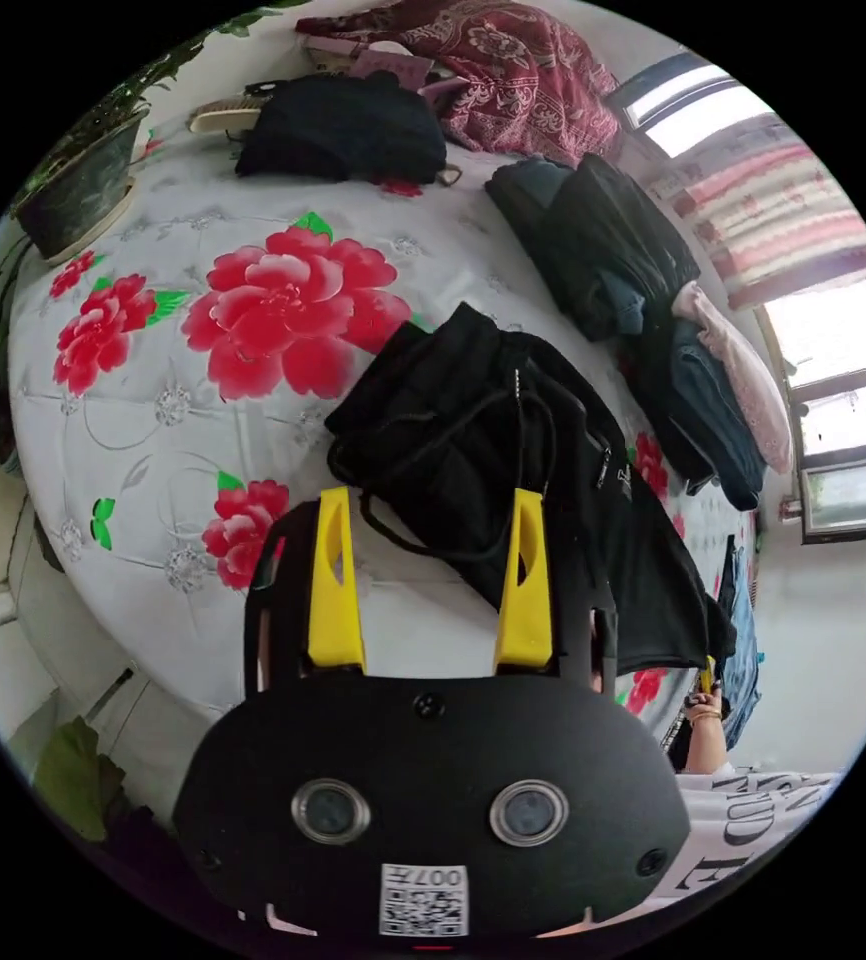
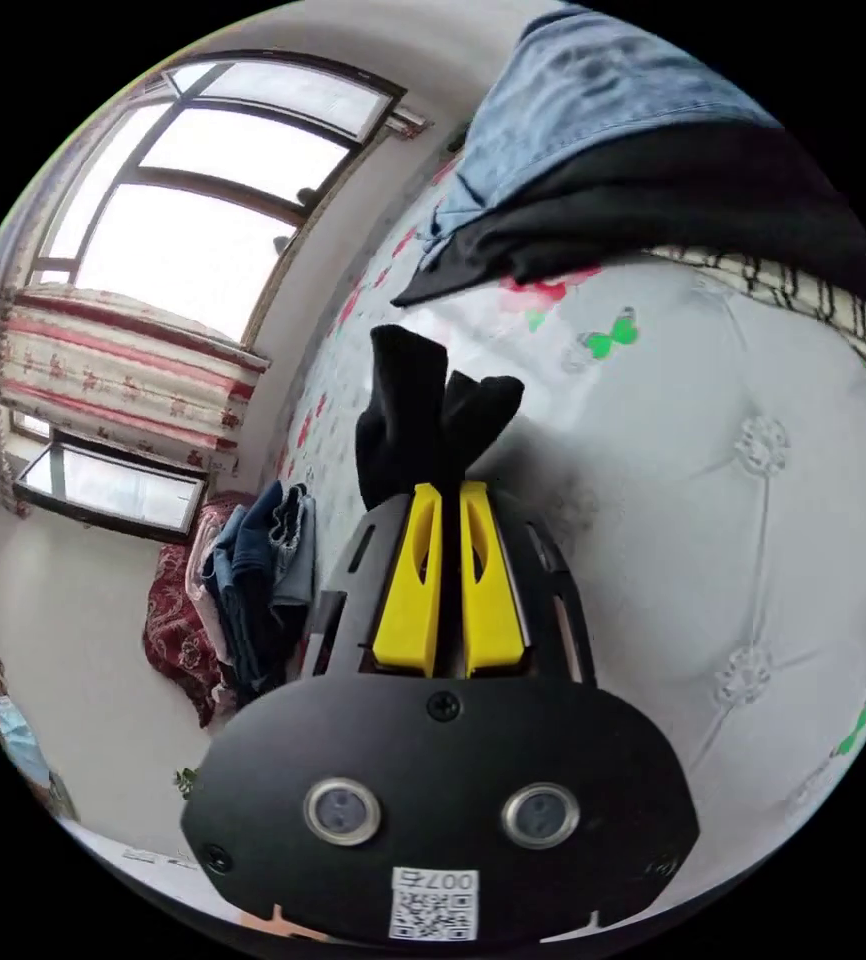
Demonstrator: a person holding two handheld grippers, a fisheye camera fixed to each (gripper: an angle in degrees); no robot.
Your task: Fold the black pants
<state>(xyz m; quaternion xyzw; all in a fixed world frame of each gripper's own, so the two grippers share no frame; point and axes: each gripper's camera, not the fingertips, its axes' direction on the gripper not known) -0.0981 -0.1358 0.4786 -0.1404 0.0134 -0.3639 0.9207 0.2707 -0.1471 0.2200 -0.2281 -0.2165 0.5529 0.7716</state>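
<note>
Mid-fold: your right claw (image 2: 445,500) pinches the black pants (image 1: 513,470) hem, centre frame, left claw (image 1: 431,540) wide open w/ nothing, hovering over the waistband on the bed (image 1: 153,420); next, prob. grab waistband.

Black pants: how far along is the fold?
Early. Done: the black pants lie on the floral bedspread, waist end with drawstring bunched, no neat fold yet. In hand: the right gripper is shut on a black fabric end, which looks like the pants' leg end; the left gripper is open over the waistband, gripping nothing. Left: grab the waist, straighten, fold.
</note>
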